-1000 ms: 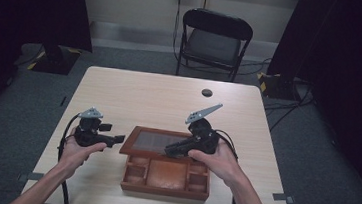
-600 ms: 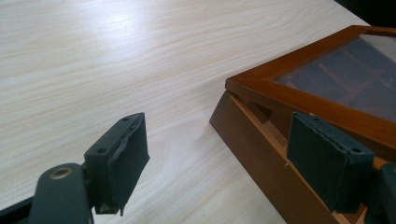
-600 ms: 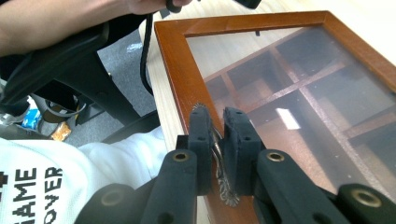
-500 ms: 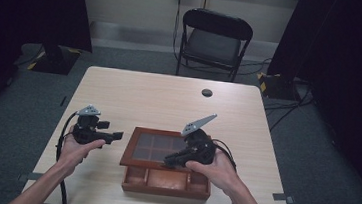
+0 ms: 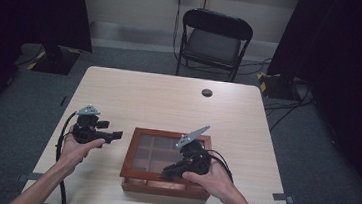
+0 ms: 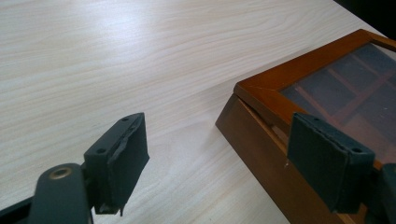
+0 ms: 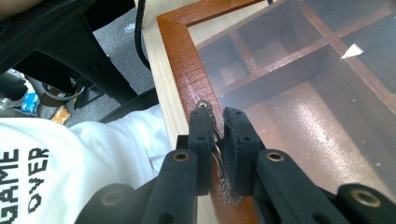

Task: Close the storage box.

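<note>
A brown wooden box (image 5: 167,162) with a glass-paned lid lies near the table's front edge. The lid is lowered onto the base, and a thin gap shows at its corner (image 6: 261,109). My right gripper (image 5: 171,171) is over the lid's front rail, and its tips (image 7: 217,116) are shut on a small metal pull ring (image 7: 227,192) fixed to the lid frame (image 7: 180,51). Divided compartments show through the glass (image 7: 299,93). My left gripper (image 5: 114,136) hovers just left of the box, jaws wide open and empty (image 6: 224,158).
A small black round object (image 5: 207,92) lies at the far side of the table (image 5: 159,100). A black folding chair (image 5: 215,40) stands behind it. The person's white shirt (image 7: 70,158) is close to the box's front edge.
The raised lid has swung down onto the box, with my right gripper holding its pull and dropping toward the person. The left gripper has stayed put.
</note>
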Demonstrator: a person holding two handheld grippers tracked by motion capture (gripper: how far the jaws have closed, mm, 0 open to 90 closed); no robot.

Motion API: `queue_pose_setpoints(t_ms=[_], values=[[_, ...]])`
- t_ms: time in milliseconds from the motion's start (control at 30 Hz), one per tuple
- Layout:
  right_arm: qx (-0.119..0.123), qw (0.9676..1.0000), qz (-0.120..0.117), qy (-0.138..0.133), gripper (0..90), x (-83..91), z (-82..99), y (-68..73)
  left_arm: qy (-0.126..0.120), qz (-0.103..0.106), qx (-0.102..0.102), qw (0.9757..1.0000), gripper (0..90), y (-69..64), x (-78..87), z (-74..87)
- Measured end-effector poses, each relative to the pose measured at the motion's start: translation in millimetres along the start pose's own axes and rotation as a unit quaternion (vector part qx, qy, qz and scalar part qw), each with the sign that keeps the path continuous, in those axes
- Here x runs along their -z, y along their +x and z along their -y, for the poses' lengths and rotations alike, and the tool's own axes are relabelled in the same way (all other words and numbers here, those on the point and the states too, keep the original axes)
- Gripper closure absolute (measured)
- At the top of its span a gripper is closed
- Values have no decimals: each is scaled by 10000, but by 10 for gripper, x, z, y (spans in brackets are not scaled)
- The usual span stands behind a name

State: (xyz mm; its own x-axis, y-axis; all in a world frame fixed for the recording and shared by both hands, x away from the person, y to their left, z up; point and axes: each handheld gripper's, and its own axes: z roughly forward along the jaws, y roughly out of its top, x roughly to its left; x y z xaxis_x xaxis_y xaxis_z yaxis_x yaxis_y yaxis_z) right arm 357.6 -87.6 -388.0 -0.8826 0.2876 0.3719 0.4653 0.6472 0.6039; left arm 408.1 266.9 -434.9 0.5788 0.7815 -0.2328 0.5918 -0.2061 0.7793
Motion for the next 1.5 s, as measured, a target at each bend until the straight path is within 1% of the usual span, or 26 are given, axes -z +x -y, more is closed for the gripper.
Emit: queue_pose_setpoints(t_ms=[100,233,300,367,533,567,767,867,900,1067,1300,1333,1367,1400,1433,1467,1500], values=[[-11,10000,4,38,826,-11,4,1,10,26,16,10000,202,1,-3,2],[-10,9999,-72,109,828,-59,27,-17,16,43,2,10000,202,-4,-8,6],[-27,9999,-38,143,828,-83,36,-15,33,42,-10,10000,202,-5,-7,9],[-13,9998,-70,174,828,-94,42,-24,47,41,-17,10000,202,-6,-11,12],[-99,9996,-149,227,829,-138,70,-55,47,50,-9,10000,202,-12,-11,14],[-119,9994,-154,274,829,-152,77,-56,51,60,-10,10000,202,-11,-12,14],[-121,9991,-147,367,830,-205,99,-72,66,72,8,10000,201,-11,-19,17],[-173,9989,-159,399,830,-215,105,-80,95,50,-16,9999,201,-13,-23,22],[-154,9988,-159,436,830,-237,118,-96,114,67,-15,9999,200,-14,-27,25],[-241,9982,-166,525,831,-300,150,-119,134,76,-21,9999,200,-14,-30,30],[-229,9985,-186,452,828,-298,170,-125,146,78,10,9999,200,-16,-42,33],[-209,9987,-196,416,803,-298,180,-135,157,78,-30,9998,200,-16,-42,31],[-209,9987,-196,416,803,-298,180,-135,157,78,-30,9998,200,-16,-42,31],[-241,9990,-140,349,754,-298,189,-144,155,83,-29,9998,200,-16,-41,31],[-292,9991,-150,256,684,-290,197,-163,154,77,-30,9998,200,-16,-41,30],[-234,9996,-67,172,587,-265,203,-189,161,56,-12,9999,200,-14,-38,32],[-234,9996,-67,172,587,-265,203,-189,161,56,-12,9999,201,-14,-38,32]])
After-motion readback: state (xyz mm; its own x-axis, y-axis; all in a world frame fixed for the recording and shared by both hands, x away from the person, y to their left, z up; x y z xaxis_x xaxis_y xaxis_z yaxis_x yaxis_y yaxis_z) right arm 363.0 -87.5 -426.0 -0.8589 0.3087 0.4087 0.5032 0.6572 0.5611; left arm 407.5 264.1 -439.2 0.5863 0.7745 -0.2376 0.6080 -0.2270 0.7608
